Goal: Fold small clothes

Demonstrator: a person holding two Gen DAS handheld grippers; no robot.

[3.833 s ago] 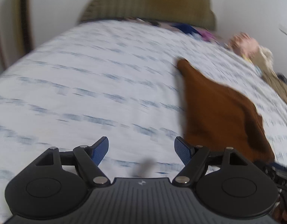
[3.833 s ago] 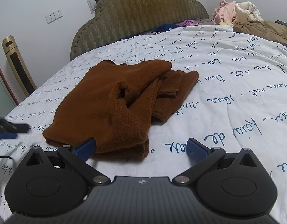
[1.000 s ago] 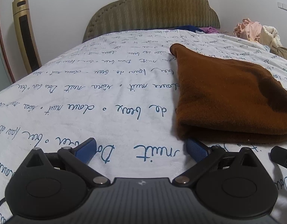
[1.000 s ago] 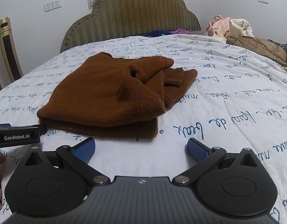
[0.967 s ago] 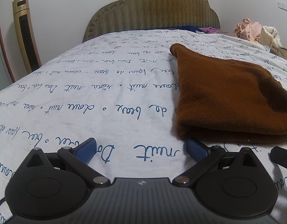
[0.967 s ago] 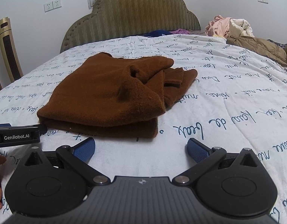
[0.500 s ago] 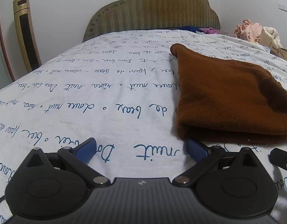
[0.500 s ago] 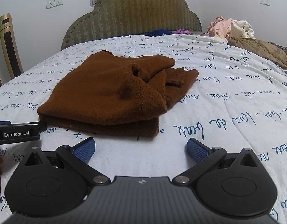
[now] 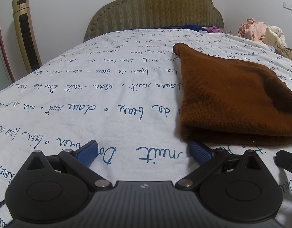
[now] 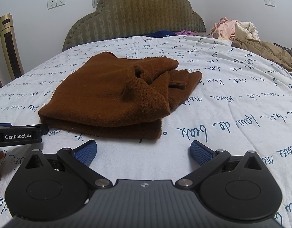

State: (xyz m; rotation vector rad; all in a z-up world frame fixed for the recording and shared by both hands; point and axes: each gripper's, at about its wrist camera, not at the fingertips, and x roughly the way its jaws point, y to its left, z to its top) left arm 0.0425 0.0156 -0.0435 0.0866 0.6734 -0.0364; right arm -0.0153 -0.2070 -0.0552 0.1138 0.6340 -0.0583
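A brown knit garment (image 10: 111,95) lies folded on the white bed sheet (image 10: 231,102), with a sleeve cuff showing at its right side. In the left wrist view the garment (image 9: 231,98) lies to the right. My left gripper (image 9: 144,152) is open and empty, low over the sheet, its right finger just below the garment's near left corner. My right gripper (image 10: 143,152) is open and empty, a little in front of the garment's near edge. The left gripper's side (image 10: 18,135) shows at the left edge of the right wrist view.
A padded olive headboard (image 10: 134,13) stands at the far end of the bed. A pile of clothes (image 10: 235,29) and a tan jacket (image 10: 265,52) lie at the far right. A gold tower fan (image 9: 26,34) stands by the wall on the left.
Over the last second both grippers have barely moved. Since 3.8 seconds ago the garment's top layer has been laid over and both grippers have drawn back from it.
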